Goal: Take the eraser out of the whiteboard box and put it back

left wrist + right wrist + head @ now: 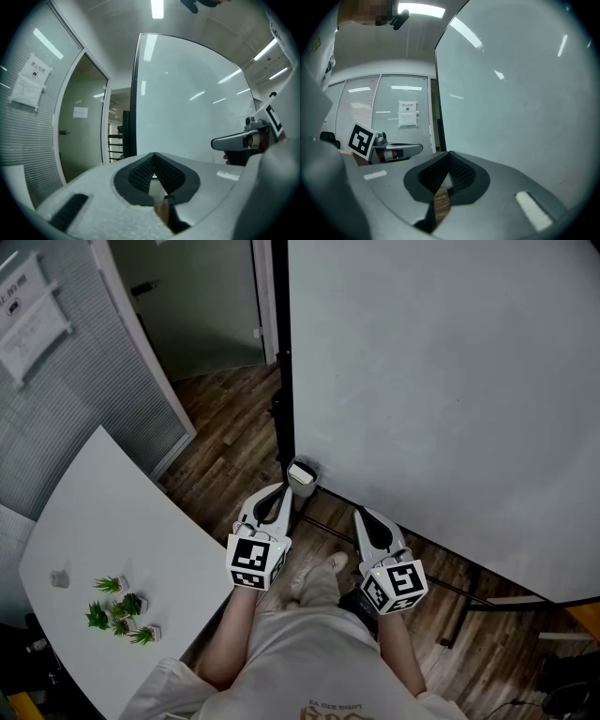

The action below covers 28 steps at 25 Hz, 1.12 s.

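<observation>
Pointing at the whiteboard [441, 381], the left gripper [281, 491] and right gripper [362, 516] both have jaws closed on nothing; open floor [225, 446] lies left of its edge. Only the head view shows the box [302, 474], just ahead of the left jaws; the eraser cannot be made out.

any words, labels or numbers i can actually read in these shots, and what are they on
No text is clear enough to quote.
Notice on the blinds: red heading and small print, too blurred to read.
Sheet by the doorway: too small to read.
Shirt print: cut off at the picture's edge, unreadable.
Marker cube: black-and-white square pattern only, no letters.
</observation>
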Tool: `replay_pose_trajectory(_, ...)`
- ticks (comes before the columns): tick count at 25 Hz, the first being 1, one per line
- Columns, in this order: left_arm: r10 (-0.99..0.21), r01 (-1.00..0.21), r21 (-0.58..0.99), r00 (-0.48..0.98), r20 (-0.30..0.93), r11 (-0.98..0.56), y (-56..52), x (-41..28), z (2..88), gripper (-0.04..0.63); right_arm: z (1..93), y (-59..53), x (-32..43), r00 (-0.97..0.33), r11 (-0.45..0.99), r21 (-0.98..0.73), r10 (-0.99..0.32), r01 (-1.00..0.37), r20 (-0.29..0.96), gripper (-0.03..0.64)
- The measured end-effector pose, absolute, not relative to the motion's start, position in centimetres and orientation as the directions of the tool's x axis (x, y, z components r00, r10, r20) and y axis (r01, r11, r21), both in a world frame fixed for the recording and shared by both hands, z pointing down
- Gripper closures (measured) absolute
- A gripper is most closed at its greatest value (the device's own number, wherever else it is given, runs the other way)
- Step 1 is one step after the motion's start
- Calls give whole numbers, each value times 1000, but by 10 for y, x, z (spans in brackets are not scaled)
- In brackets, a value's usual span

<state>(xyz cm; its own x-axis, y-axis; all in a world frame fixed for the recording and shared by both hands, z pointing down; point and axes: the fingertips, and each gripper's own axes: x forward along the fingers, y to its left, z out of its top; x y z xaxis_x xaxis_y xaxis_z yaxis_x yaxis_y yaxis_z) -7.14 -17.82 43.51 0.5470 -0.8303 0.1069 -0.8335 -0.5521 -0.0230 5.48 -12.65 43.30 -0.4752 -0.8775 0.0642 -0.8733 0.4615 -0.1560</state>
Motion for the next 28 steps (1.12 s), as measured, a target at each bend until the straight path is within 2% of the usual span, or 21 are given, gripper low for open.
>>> replay_pose_trajectory(28, -826, -832, -2, 551, 116, -555, -181, -64, 438, 597, 438, -127, 66, -477, 459, -166, -875, -873, 85, 605)
